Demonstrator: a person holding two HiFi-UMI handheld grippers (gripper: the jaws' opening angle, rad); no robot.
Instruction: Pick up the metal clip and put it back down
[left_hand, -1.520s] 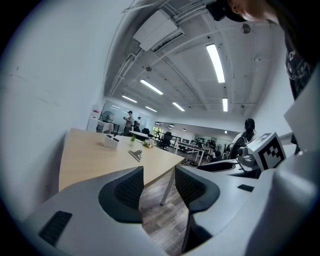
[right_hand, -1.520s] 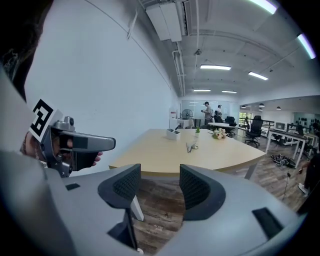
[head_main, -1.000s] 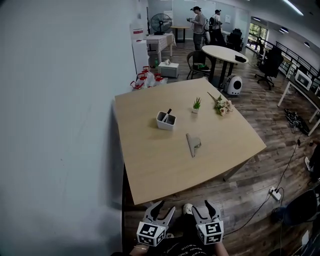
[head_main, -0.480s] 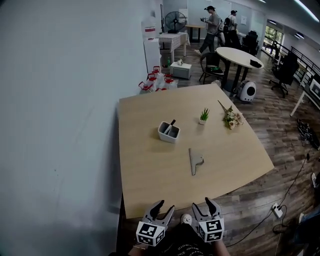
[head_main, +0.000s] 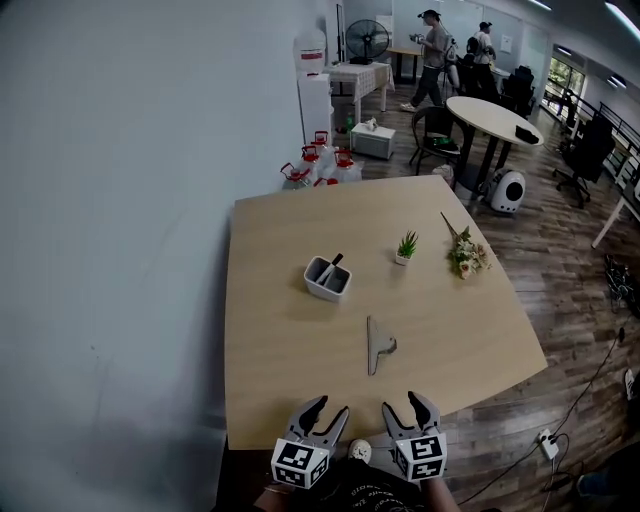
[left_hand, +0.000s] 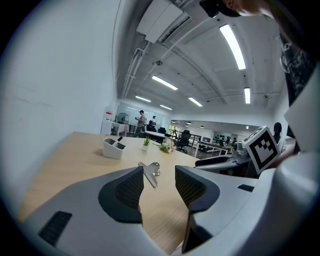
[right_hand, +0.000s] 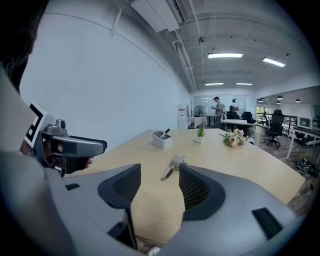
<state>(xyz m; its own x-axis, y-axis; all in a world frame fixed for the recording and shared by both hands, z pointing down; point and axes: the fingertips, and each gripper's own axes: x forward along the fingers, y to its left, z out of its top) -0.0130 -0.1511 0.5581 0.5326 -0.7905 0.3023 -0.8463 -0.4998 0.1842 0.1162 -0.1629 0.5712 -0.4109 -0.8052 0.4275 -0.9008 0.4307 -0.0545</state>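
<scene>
Grip is the whole question here. The metal clip (head_main: 376, 345) lies flat on the wooden table (head_main: 262, 330), a little nearer you than the middle, well apart from the white holder (head_main: 327, 279), the small plant (head_main: 406, 247) and the flowers (head_main: 466, 255) beyond it. Judge it as light, stiff and smooth: it will not bend under the pads, but it will likely skid on the table top or twist out if you pinch it off-centre. The long thin bar sits very low, so the raised looped end on its right is probably your better hold, squeezed across its width.

Your left gripper (head_main: 329, 408) and right gripper (head_main: 406, 404) both hover at the near table edge, well short of the clip, jaws spread and holding nothing.

The head view gives you the layout from above: the bar runs away from you, with the loop to its right side. It tells you little about height. The right gripper view shows the clip from low down, lined up in the gap between its jaws, with the loop standing slightly proud of the wood. The left gripper view shows it from the other side and also catches the right gripper alongside.
</scene>
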